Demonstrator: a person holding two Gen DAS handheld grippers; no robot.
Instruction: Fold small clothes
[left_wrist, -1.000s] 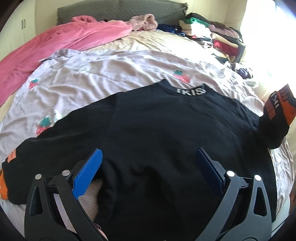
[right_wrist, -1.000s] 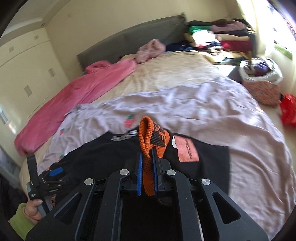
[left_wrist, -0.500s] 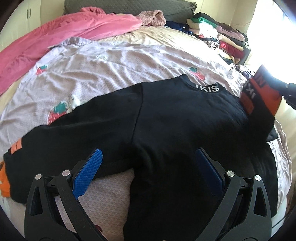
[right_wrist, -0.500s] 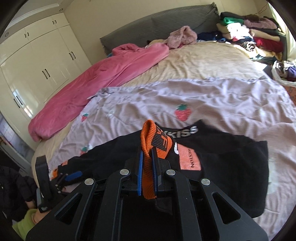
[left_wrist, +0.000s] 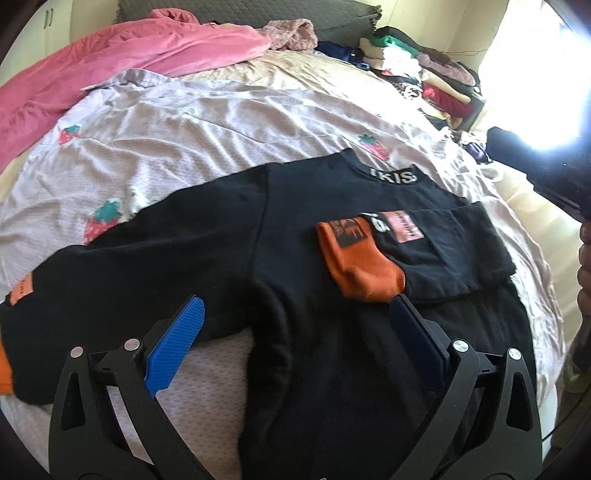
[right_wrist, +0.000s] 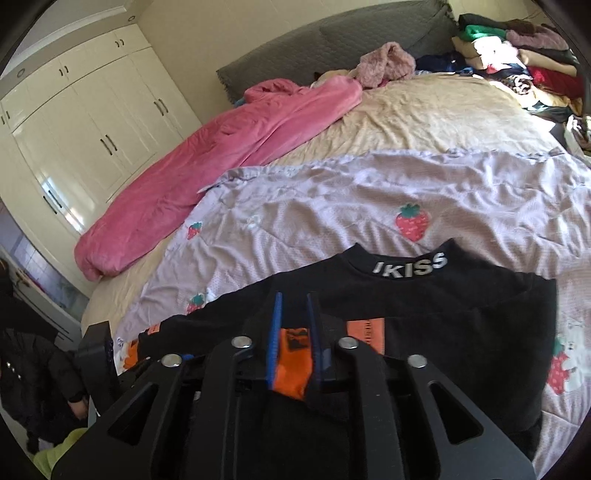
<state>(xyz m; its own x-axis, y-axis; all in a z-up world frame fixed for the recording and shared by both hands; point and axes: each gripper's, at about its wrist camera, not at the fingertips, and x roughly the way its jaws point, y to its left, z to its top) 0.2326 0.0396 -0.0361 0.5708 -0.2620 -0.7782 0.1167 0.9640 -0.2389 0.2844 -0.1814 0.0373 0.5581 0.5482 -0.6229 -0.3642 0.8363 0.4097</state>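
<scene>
Right wrist view: right tool (right_wrist: 293, 321) opening over orange cuff (right_wrist: 293, 363), left wrist: left tool (left_wrist: 295, 332) wide, empty.

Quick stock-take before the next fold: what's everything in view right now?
Black sweatshirt: one, black, flat on the quilt, one sleeve folded across the body.
Orange cuff: one, orange, lying on the chest.
Strawberry quilt: one, lilac, under the sweatshirt.
Pink blanket: one, pink, along the bed's far side.
Clothes pile: several, mixed colours, by the headboard.
Wardrobe: one, white, against the wall.
Left tongs: open over the hem.
Right tongs: opening, cuff between them.
</scene>
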